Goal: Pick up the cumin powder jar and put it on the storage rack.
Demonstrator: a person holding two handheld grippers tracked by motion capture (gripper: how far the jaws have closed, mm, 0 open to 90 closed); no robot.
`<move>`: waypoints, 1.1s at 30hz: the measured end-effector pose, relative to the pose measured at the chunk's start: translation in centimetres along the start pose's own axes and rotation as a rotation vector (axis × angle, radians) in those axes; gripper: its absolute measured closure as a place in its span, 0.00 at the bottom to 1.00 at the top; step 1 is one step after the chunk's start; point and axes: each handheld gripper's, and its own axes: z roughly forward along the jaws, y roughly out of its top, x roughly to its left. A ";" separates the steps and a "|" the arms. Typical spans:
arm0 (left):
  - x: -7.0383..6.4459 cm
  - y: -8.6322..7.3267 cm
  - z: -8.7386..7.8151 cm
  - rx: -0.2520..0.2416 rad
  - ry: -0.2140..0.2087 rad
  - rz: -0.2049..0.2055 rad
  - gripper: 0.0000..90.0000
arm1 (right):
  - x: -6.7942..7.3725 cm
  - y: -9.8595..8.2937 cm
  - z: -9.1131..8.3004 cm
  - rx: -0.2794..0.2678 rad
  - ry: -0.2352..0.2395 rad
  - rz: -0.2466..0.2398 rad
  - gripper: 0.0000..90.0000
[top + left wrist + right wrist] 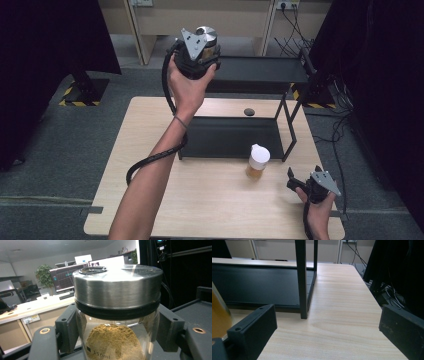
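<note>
Clear glass jar (117, 340) with brushed silver lid (117, 287), black seal ring, tan-brown powder (112, 340) inside. Black grippers, grey top plates. Pale wood-grain table (210, 200). Black two-tier rack (230, 135). Amber-filled jar with white cap (258, 161).

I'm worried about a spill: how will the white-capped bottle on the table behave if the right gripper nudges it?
The bottle is tall and narrow, so a push near its cap would probably tip it. The amber contents sit low, which may steady it. Its smooth wall could slip between the right gripper's open jaws.
</note>
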 end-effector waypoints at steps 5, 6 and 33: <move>0.1 -0.1 0.7 0.027 0.013 -0.013 0.35 | 0.0 0.0 0.0 0.000 0.001 0.000 0.02; 0.2 -0.2 0.9 0.034 0.014 -0.014 0.35 | 0.0 0.0 0.0 0.000 0.001 -0.001 0.02; 0.6 -1.4 2.8 0.081 0.011 -0.067 0.35 | 0.0 0.0 0.0 -0.002 0.006 -0.008 0.02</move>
